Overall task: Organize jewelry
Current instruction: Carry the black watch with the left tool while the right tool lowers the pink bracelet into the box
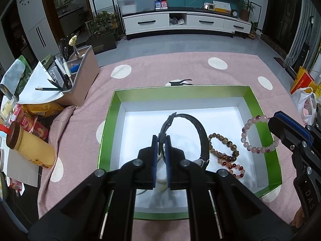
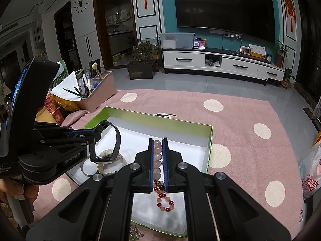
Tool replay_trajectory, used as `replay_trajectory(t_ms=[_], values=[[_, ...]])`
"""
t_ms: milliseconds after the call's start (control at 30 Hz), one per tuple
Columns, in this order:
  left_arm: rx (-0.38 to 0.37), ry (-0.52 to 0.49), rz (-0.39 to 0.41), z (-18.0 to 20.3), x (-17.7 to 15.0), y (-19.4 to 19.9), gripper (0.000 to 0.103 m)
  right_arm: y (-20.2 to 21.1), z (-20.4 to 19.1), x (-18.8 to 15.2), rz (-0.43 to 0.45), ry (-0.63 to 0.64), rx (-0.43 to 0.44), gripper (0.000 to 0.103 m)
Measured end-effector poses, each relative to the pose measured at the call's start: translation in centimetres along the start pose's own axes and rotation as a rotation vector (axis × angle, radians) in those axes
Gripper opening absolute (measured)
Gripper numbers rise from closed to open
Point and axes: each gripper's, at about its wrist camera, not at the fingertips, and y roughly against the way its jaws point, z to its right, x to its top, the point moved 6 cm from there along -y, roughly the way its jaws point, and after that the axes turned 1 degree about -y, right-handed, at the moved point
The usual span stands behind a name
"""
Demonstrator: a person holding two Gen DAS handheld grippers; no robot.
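Observation:
A green box with a white inside (image 1: 180,88) (image 2: 160,118) lies on the pink dotted cloth. My left gripper (image 1: 161,139) (image 2: 100,128) is shut on the strap of a black watch (image 1: 200,128) (image 2: 117,140), which hangs over the box's left half. My right gripper (image 2: 157,141) (image 1: 271,121) is shut on a pale pink bead bracelet (image 1: 258,135) (image 2: 157,156), held above the box's right side. On the box floor lie a brown bead bracelet (image 1: 222,146) and a red-and-pink one (image 1: 237,169) (image 2: 165,199). Pale bangles (image 2: 104,165) rest under the watch.
A pink organiser with pencils (image 1: 80,76) (image 2: 100,94) stands back left. A yellow bottle (image 1: 30,146) and snack packs (image 1: 34,124) lie beside it. A plastic bag (image 1: 305,104) (image 2: 310,176) sits at the right. A hand (image 2: 18,188) holds the left gripper's handle.

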Motion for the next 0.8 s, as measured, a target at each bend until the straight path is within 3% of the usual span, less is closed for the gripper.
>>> replay_trajectory(t_ms=[800], values=[[0.012,-0.023,-0.028,1.0,0.2,-2.2,0.007,-1.6,1.2,-0.7,-0.031,-0.021,-0.010,0.007]])
